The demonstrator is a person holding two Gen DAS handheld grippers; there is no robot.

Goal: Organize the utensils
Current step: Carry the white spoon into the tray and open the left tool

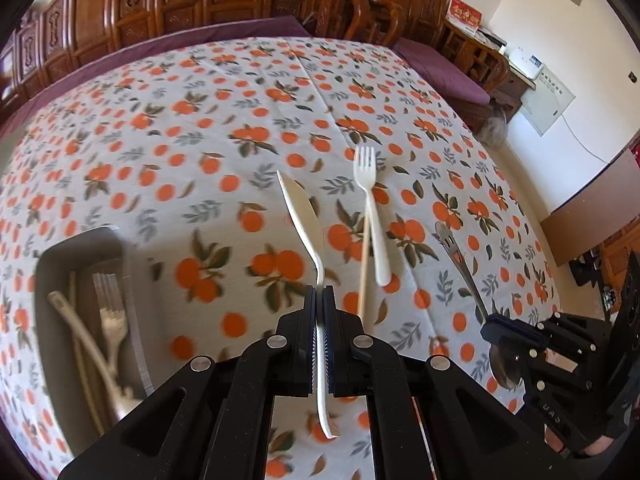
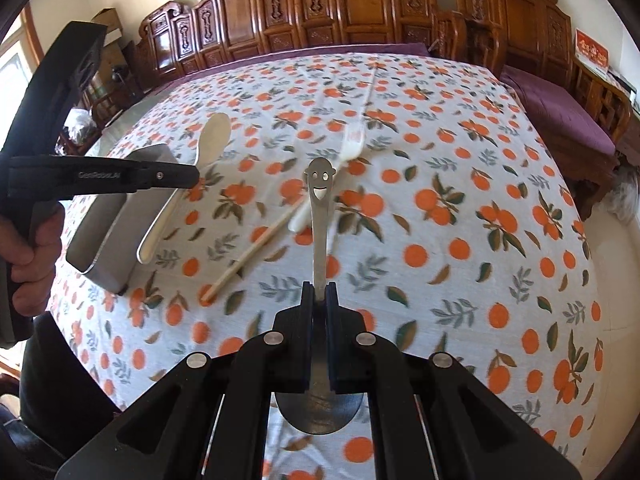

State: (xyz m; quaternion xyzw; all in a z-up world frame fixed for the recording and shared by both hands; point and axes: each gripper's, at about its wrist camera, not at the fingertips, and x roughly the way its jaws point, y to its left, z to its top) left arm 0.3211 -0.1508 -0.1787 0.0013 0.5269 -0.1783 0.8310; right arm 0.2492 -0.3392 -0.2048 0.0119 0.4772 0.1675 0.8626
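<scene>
Blurring hides the metal bin's (image 1: 80, 256) contents (image 1: 108, 320)

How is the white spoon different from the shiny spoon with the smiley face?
The white spoon looks like plain white plastic; the smiley spoon is shiny metal with a face cut into its handle end. The left gripper holds the white spoon with its bowl pointing away; the right gripper holds the smiley spoon with its handle pointing away and its bowl near the camera. Both are pinched between shut fingers above the tablecloth.
</scene>
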